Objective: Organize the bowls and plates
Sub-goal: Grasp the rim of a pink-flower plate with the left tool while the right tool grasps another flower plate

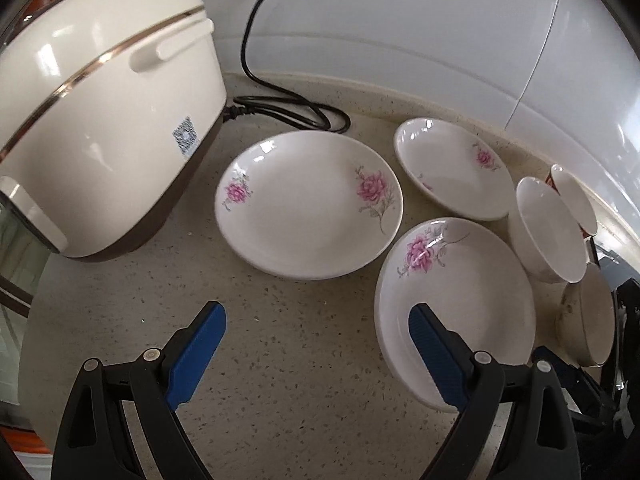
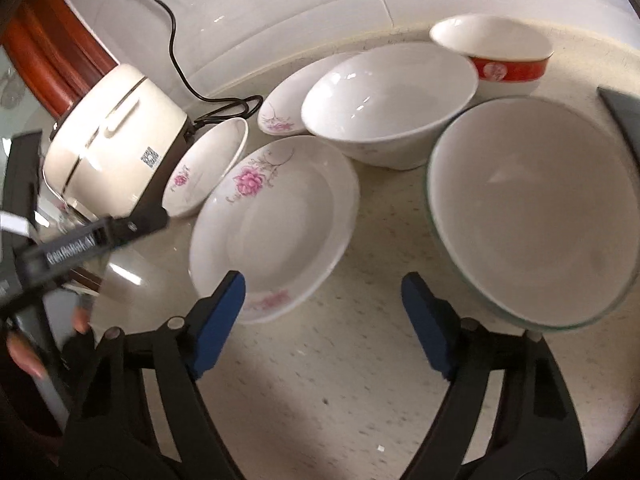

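Glossy round floral plates (image 1: 308, 204) and white bowls (image 2: 390, 102) crowd speckled stone; both grippers' fingers spread, empty.

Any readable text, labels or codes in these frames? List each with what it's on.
QR-code sticker on the rice cooker: a code only, too small to read.
White lettering on the left gripper's black bar: blurred, unreadable.
Pale emblem on the red-banded bowl: not legible.
Nothing else carries text.

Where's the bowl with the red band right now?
In the right wrist view, the red-banded bowl sits far right by the wall, just behind the plain white bowl.
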Demonstrator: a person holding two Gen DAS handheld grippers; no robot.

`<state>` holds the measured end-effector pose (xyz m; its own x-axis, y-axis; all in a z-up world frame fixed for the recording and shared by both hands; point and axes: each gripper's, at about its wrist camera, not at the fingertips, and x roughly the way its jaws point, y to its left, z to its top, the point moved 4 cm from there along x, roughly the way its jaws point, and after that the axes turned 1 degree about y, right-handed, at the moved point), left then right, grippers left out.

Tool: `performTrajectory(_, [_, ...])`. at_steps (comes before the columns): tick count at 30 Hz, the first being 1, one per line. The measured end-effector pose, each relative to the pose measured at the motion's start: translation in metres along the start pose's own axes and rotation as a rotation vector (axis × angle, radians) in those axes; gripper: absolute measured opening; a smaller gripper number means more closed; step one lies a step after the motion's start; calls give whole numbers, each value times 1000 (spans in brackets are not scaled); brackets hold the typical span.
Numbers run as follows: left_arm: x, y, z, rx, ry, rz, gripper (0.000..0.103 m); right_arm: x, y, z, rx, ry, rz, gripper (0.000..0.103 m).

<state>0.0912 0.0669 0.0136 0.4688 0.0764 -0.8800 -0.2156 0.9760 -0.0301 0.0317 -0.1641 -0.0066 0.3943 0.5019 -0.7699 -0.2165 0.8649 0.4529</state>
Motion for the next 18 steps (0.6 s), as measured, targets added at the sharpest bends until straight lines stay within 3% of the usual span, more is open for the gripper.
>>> performTrajectory(6, [26, -7, -6, -20, 69, -28, 92, 9, 9, 6, 26, 18, 44, 68])
performTrajectory(8, [34, -9, -7, -30, 84, -48, 86, 10, 8, 8, 45, 21, 51, 63])
performTrajectory(14, [49, -23, -1, -26, 82, -99, 51, 17, 5, 16, 91, 16, 54, 48])
performTrajectory(16, [50, -31, 4, -10, 80, -162, 25, 18, 1, 18, 112, 11, 49, 43])
performTrajectory(18, [50, -36, 7, 11, 75, -146, 25, 18, -2, 16, 128, 8, 32, 30])
